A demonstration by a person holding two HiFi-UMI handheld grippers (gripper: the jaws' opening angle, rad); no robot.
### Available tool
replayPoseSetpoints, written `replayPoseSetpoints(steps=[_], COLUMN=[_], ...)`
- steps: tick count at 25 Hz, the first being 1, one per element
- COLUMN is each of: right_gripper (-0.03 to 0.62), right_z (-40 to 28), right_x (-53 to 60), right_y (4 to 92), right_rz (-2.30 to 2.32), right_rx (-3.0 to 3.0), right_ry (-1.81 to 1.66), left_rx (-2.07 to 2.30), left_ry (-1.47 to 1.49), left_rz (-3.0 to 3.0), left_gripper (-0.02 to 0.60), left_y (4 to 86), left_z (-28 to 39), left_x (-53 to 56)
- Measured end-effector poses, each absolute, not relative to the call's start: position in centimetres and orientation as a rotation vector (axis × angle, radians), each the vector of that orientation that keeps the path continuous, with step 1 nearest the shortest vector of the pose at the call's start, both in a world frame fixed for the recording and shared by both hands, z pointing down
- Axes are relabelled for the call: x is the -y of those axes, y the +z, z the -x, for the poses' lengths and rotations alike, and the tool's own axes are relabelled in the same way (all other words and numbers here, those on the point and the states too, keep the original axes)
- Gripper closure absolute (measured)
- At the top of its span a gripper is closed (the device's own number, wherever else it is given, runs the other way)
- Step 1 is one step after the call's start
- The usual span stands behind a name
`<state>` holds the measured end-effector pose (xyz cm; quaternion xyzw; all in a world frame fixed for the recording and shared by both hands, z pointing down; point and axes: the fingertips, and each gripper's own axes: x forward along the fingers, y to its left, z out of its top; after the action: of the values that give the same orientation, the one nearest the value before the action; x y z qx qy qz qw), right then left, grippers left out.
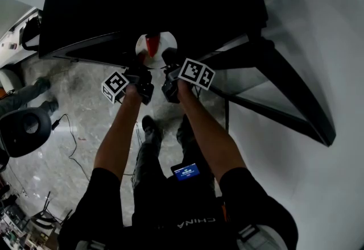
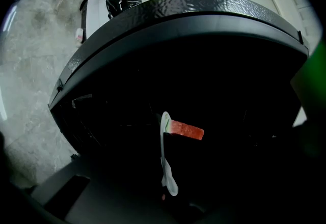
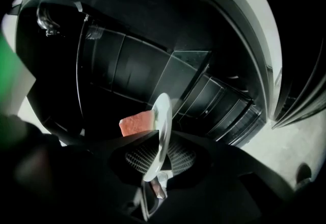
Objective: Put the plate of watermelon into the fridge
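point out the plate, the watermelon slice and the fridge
plate (image 2: 163, 139), left gripper view, white rim seen edge-on
watermelon slice (image 2: 187, 130), left gripper view, red flesh
fridge (image 2: 193, 6), left gripper view, glossy black top

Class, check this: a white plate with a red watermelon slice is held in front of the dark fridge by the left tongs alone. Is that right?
Wrong in one point: the right tongs also grip the plate, as the right gripper view shows. Both hold it; the rest stands.
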<state>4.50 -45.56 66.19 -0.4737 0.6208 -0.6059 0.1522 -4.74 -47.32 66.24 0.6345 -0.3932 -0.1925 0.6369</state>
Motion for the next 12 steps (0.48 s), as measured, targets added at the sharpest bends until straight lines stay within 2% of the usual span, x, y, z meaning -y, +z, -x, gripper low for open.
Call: replayPoseSetpoints(steps=[12], right_gripper=[0.534], right_z=[-4.5], right_x=[44.0], right_y=[65.3], right_rz=[1.361], right_rx=[-1.971], right_ry=[-1.686], left_rx=[0.949], left_ry=[-0.477], left_rz=[-1.408], left_gripper=[0.56], left_y=[66.5], left_z=[5.1], left_x=[48.5])
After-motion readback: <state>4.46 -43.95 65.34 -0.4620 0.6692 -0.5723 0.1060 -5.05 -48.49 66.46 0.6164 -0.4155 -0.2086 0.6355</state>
